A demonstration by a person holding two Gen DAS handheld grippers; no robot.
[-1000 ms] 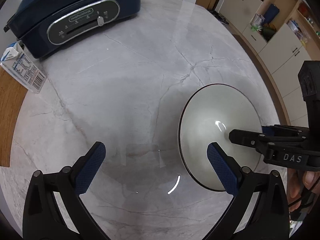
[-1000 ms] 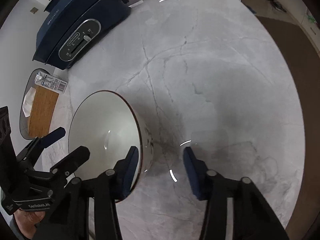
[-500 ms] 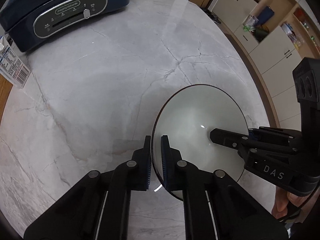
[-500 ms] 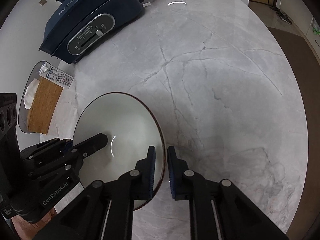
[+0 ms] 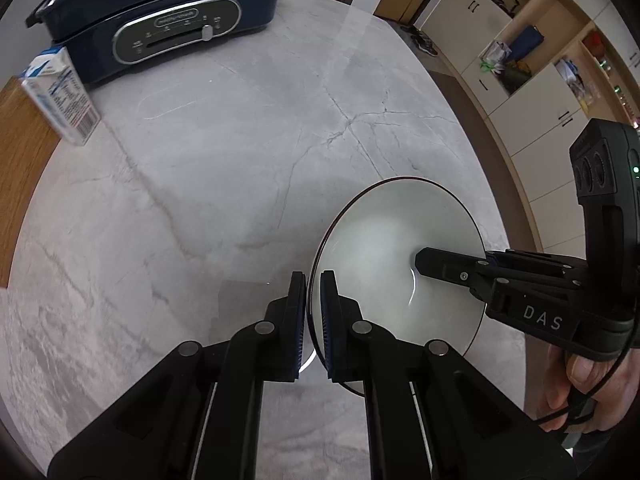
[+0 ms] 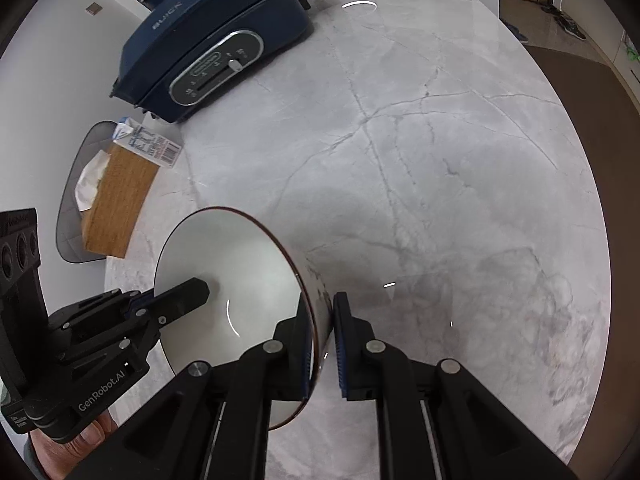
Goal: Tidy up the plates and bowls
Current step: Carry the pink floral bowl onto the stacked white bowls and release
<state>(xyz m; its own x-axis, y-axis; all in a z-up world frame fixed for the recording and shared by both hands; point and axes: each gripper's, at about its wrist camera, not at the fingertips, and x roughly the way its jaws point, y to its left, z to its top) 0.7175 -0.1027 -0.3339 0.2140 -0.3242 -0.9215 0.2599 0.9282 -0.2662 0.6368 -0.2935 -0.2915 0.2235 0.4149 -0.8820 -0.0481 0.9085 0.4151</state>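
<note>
1. Both jaw pairs stood apart a second ago, the left hand-held gripper (image 5: 313, 320) spread wide and empty beside the bowl (image 5: 384, 248), the right hand-held gripper (image 6: 320, 332) half spread with the bowl's wall between its pads; now clamped shut on opposite sides of the rim, each with one pad inside the white hollow and one against the outer wall.
2. Closed first on the left, already pinching the rim half a second back; on the right, narrowed to the same pinch by then and held there since.
3. Raised off the grey marble surface (image 5: 224, 168) together with the bowl: in the right wrist view the bowl hangs tilted, mouth turned toward the left hand-held gripper, outer wall and foot clear of the stone, a soft shadow beneath.
4. Relative to the dark blue cooker (image 5: 160, 12) at the far end of the surface: bowl well apart from it, out toward the near edge; milk carton (image 5: 60, 92) and wooden board (image 5: 24, 168) lying just beside the cooker, untouched.
5. Reads as pickup done and carry begun, not placement. No plates or other bowls visible in either view, so destination unknown; a two-sided rim pinch on smooth glaze likely to slip if the two hands drift apart or tip unevenly.
</note>
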